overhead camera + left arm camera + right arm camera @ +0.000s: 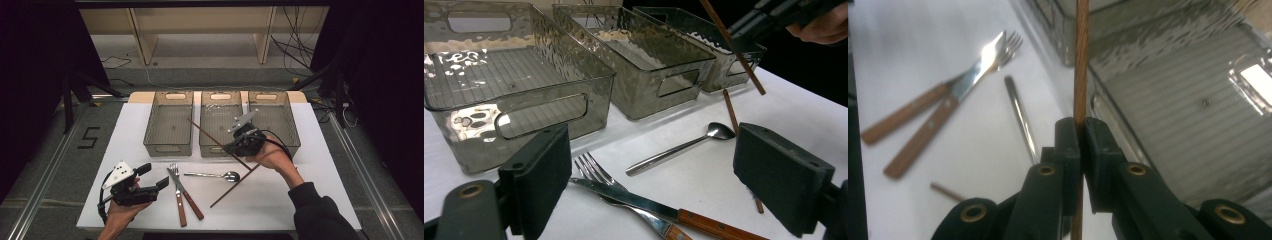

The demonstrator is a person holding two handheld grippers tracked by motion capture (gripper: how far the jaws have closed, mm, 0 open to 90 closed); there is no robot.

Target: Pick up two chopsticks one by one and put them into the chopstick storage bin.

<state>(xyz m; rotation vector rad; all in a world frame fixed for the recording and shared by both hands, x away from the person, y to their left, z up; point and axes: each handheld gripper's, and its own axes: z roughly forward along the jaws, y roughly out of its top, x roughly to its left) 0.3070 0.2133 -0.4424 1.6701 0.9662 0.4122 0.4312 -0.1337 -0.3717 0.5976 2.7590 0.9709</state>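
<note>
My right gripper (233, 148) hovers at the front of the middle grey bin (220, 114), shut on a brown chopstick (210, 135) that slants up over that bin. In the right gripper view the pads (1068, 145) pinch the chopstick (1080, 60) upright. A second chopstick (235, 186) lies on the white table (300, 190). My left gripper (154, 176) rests open at the front left, jaws wide apart and holding nothing. In the left gripper view, its gripper (659, 185) faces a fork (596, 172), a wooden-handled knife (649, 205) and a spoon (679, 150).
Three see-through grey bins stand side by side at the back: left (169, 122), middle, right (277, 117). The fork (174, 172), knife (187, 197) and spoon (212, 175) lie at the table's centre front. A shelf and cables are beyond the table.
</note>
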